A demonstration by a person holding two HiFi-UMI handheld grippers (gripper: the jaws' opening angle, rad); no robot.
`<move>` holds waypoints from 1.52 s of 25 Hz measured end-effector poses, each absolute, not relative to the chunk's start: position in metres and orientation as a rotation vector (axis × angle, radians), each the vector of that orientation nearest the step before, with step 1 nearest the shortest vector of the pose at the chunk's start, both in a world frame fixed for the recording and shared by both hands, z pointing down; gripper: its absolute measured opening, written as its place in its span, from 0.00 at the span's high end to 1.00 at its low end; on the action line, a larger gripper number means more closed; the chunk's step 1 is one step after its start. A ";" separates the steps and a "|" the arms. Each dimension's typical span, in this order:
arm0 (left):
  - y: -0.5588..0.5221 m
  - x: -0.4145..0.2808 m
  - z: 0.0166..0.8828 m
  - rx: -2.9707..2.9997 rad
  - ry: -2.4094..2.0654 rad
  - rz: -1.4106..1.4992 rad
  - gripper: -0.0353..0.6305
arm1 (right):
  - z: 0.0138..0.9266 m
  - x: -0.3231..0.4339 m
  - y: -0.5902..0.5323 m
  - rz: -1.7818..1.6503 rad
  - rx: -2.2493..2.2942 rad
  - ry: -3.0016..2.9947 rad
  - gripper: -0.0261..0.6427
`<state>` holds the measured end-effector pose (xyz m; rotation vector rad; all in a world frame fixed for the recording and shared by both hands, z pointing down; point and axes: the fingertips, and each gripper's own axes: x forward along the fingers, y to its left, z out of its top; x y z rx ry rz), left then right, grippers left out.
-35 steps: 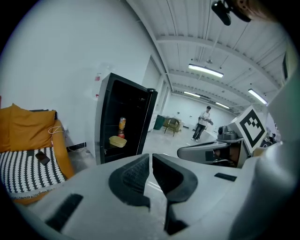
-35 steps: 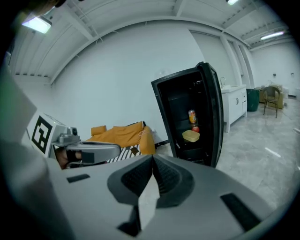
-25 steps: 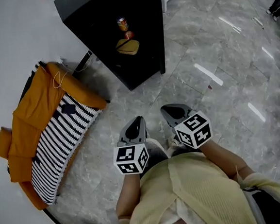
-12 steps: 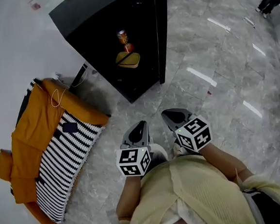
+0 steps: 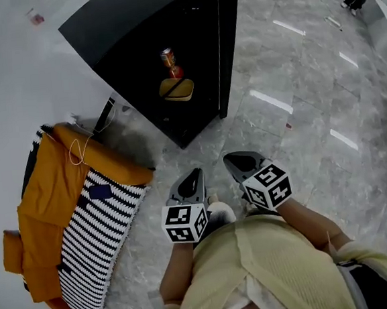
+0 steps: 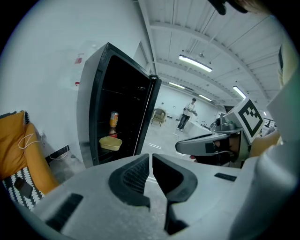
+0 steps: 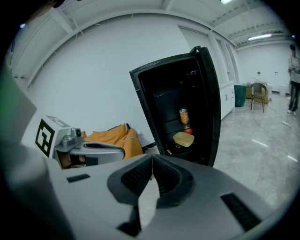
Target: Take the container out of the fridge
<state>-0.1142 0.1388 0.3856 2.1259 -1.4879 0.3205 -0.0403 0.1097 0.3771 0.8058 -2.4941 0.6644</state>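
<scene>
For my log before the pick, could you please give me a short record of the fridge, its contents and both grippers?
Fridge: black, door open, standing on the floor
Container: yellow, on a shelf inside the fridge
Can: upright behind the container
Left gripper: shut, empty, short of the fridge
Right gripper: shut, empty, short of the fridge

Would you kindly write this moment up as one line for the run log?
fridge: open | container: on shelf, untouched | left gripper: shut, empty | right gripper: shut, empty
</scene>
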 end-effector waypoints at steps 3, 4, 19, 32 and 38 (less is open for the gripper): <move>0.132 -0.121 0.387 2.152 -1.450 0.329 0.89 | 0.377 -0.050 0.104 0.670 0.833 -2.490 0.92; 0.130 -0.123 0.388 2.160 -1.437 0.335 0.89 | 0.377 -0.053 0.104 0.671 0.841 -2.486 0.92; 0.096 -0.148 0.423 2.279 -1.279 0.491 0.89 | 0.398 -0.075 0.086 0.713 0.978 -2.428 0.92; 0.036 -0.125 0.460 2.301 -1.274 0.607 0.89 | 0.431 -0.065 0.021 0.756 0.916 -2.432 0.92; -0.004 -0.126 0.479 2.258 -1.366 0.645 0.89 | 0.453 -0.053 -0.019 0.753 0.882 -2.435 0.92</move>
